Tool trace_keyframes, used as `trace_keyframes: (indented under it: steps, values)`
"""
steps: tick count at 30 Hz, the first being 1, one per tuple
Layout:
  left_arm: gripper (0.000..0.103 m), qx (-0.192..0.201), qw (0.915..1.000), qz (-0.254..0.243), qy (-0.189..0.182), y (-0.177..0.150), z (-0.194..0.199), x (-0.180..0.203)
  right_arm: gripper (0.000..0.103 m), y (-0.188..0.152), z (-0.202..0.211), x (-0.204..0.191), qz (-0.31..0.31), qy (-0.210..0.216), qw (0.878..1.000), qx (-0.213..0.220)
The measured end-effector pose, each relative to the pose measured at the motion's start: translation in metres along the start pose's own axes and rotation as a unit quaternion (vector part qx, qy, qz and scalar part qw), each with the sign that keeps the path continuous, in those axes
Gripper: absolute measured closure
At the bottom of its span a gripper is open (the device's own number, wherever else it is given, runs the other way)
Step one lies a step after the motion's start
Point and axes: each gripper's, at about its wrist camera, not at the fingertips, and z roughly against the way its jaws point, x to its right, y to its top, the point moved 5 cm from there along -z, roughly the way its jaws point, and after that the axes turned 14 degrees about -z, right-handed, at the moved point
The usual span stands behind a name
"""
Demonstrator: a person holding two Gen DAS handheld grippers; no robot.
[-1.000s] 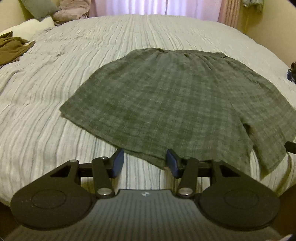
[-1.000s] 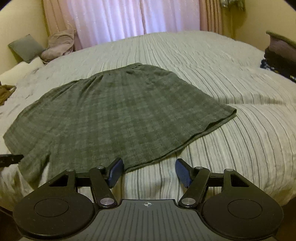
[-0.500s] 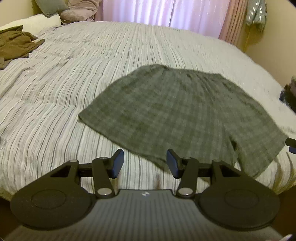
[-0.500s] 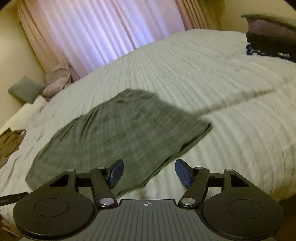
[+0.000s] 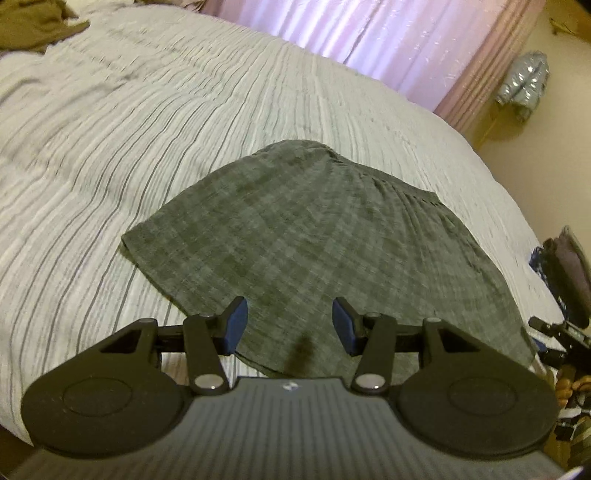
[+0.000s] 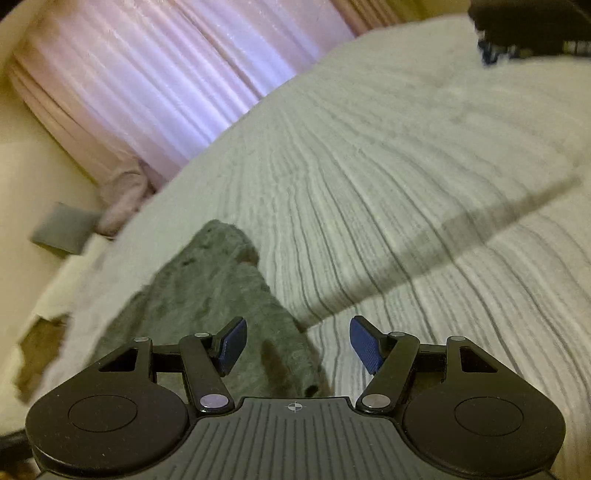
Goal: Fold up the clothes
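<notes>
Grey-green checked shorts (image 5: 314, 236) lie spread flat on the striped bed cover (image 5: 110, 147). My left gripper (image 5: 290, 326) hovers open above the near hem of the shorts, holding nothing. In the right wrist view only a blurred strip of the shorts (image 6: 207, 295) shows at lower left. My right gripper (image 6: 297, 345) is open and empty, over the right-hand edge of the shorts and the bare bed cover (image 6: 406, 184). The other gripper and a hand (image 5: 569, 384) show at the far right edge of the left wrist view.
A brown garment (image 5: 33, 26) lies at the bed's far left. A stack of dark folded clothes (image 5: 569, 269) sits at the right, also seen as dark folded clothes (image 6: 532, 33) at upper right. Pink curtains (image 6: 166, 81) hang behind the bed; pillows (image 6: 110, 206) lie by the wall.
Both cameras have swung and tilted, the right one most, so the shorts slid to the lower left of its view. The left gripper moved over the shorts' hem. Both grippers stayed open.
</notes>
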Motion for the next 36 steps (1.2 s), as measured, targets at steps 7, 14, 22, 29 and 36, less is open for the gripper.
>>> trace_keyframes:
  steps: [7,14,22,29,36]
  values:
    - [0.057,0.0,0.9997,0.021,-0.009,-0.004,-0.006,-0.006,0.053,-0.003,0.012,0.018,-0.064,0.017,0.998,-0.023]
    - [0.057,0.002,0.9991,0.035,-0.023,-0.002,-0.009,-0.008,0.053,-0.021,0.014,0.011,-0.146,0.032,0.989,-0.007]
    - [0.057,0.011,0.9983,0.049,-0.03,-0.003,-0.002,-0.028,0.097,-0.034,0.017,0.018,-0.199,-0.012,0.978,0.059]
    - [0.057,0.024,0.9971,0.065,-0.031,0.001,0.008,-0.057,0.101,-0.04,-0.004,-0.084,0.037,-0.194,0.975,0.101]
    - [0.057,0.031,0.9961,0.081,-0.02,0.003,0.025,-0.094,0.101,-0.179,-0.059,-0.272,0.416,-0.132,0.891,0.124]
